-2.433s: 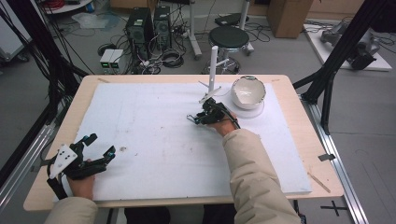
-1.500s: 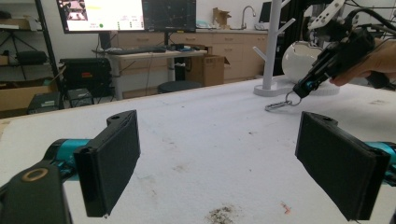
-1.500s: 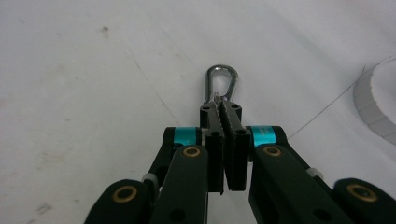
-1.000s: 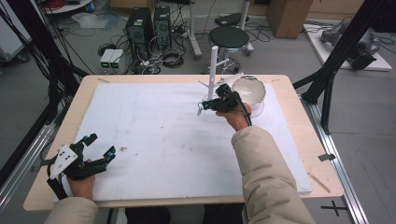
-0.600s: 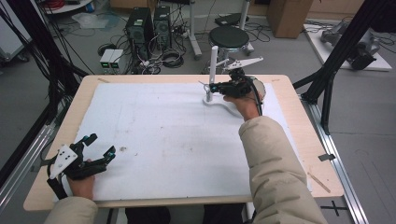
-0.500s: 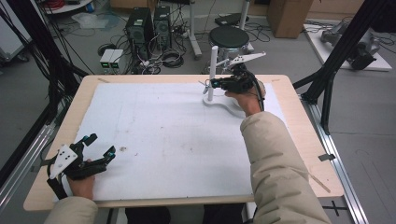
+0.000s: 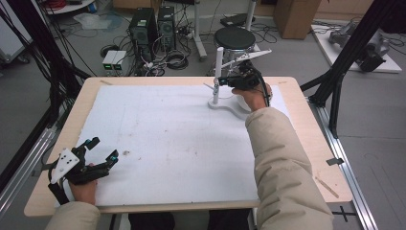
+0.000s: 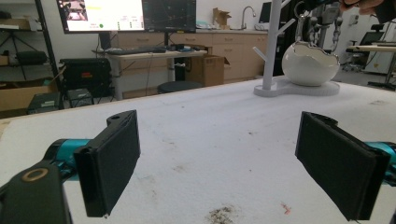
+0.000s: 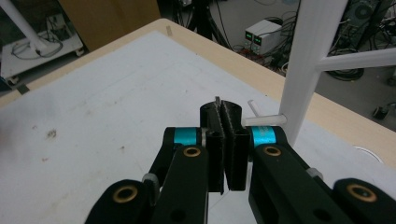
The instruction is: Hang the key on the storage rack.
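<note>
R claw: moved from tabletop up to white stand, pinching a thin item | L claw: spread, unmoved | likely hanging step.

Thin item pinched between right gripper fingers too small to identify.

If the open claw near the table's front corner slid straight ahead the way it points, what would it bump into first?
Probably nothing soon: in the left gripper view, bare white table cover lies ahead of the left claw. Far off stand the white branched stand and eggshell-shaped bowl, slightly right.
</note>
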Demonstrator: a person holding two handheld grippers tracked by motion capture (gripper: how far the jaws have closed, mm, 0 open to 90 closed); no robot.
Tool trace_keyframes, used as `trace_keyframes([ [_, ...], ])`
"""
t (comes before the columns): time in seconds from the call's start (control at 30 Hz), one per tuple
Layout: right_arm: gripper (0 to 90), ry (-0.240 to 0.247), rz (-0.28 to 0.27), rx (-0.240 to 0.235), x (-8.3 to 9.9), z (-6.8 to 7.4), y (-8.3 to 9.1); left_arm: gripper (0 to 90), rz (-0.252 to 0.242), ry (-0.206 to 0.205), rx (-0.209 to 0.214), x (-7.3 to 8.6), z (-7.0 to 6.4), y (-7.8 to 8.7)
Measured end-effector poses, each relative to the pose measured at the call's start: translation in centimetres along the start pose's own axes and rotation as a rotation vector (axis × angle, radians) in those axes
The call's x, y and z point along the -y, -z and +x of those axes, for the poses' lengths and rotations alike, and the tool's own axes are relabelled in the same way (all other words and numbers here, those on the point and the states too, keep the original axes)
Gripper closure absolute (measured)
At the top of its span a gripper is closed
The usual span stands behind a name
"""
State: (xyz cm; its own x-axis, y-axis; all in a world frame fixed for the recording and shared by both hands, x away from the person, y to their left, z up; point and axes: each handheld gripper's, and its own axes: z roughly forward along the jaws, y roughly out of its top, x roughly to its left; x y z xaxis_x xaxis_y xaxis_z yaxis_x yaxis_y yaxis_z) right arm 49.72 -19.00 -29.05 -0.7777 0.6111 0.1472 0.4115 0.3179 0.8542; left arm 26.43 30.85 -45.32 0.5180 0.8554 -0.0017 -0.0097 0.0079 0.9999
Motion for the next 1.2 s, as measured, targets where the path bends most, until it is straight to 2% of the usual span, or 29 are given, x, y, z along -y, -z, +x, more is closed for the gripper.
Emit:
trace_keyframes([
  [0.07,89.4,-0.004,-0.014,-0.005,0.0,-0.3,-0.3,14.4,0.002,0.000,0.001,0.0,0.0,0.0],
  [0.7,89.2,-0.067,-0.011,0.003,0.9,-2.3,-1.8,14.4,0.003,0.001,0.001,0.0,0.0,0.0],
  [1.1,89.0,-0.074,-0.006,0.038,1.3,-2.9,-2.5,14.4,0.001,0.000,0.001,0.0,0.0,0.0],
  [1.2,88.9,-0.063,-0.006,0.045,1.4,-3.0,-2.7,14.4,0.001,-0.001,0.000,0.0,0.0,0.0],
])
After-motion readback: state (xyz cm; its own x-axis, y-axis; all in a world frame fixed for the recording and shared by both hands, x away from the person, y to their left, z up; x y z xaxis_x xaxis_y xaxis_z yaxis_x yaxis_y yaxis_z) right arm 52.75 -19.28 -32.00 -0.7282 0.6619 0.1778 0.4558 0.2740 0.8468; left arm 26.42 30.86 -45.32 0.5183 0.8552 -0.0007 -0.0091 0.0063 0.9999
